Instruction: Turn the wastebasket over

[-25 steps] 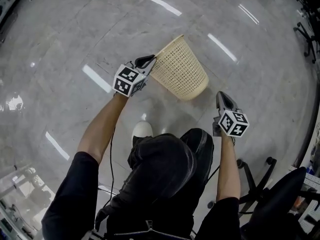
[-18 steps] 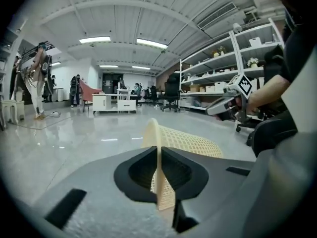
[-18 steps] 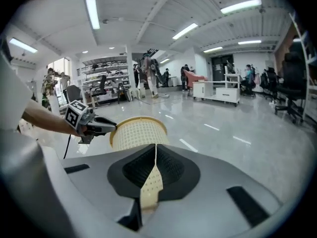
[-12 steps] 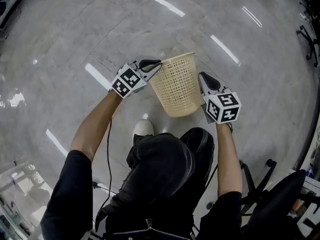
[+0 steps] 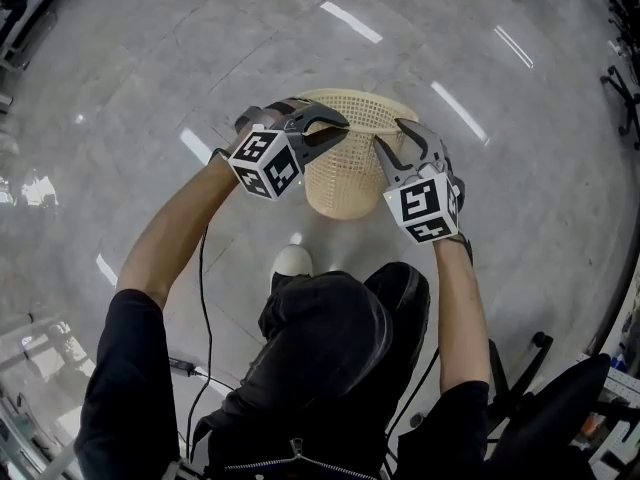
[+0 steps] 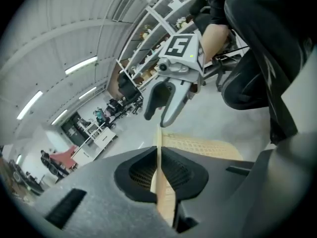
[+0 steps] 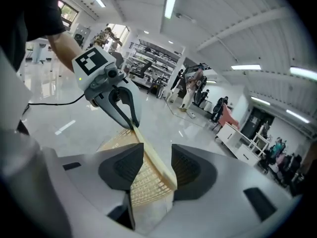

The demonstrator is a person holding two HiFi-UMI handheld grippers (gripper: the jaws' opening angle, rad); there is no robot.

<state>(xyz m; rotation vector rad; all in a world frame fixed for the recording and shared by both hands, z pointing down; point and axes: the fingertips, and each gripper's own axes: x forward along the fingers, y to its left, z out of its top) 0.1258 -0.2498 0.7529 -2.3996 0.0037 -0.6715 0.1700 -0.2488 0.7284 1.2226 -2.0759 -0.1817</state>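
The cream lattice wastebasket (image 5: 345, 168) hangs above the floor with its mouth turned up, between my two grippers. My left gripper (image 5: 335, 125) is shut on the near-left rim; in the left gripper view the thin rim (image 6: 158, 175) is pinched between its pads. My right gripper (image 5: 393, 140) straddles the right rim. Its jaws are opening, and the rim (image 7: 153, 160) runs between them with a gap on one side. Each gripper shows in the other's view: the right gripper (image 6: 166, 105) and the left gripper (image 7: 125, 110), on opposite sides of the mouth.
A white shoe (image 5: 288, 260) stands on the glossy grey floor just below the basket. A cable (image 5: 203, 298) trails from the left arm. An office chair (image 5: 545, 368) sits at lower right. Shelving (image 6: 148, 29) and people (image 7: 198, 90) stand far off.
The basket went from lying tilted to mouth-up and higher. My right gripper swung in from the right to the rim and its jaws parted. The left gripper rolled and rose with the rim.
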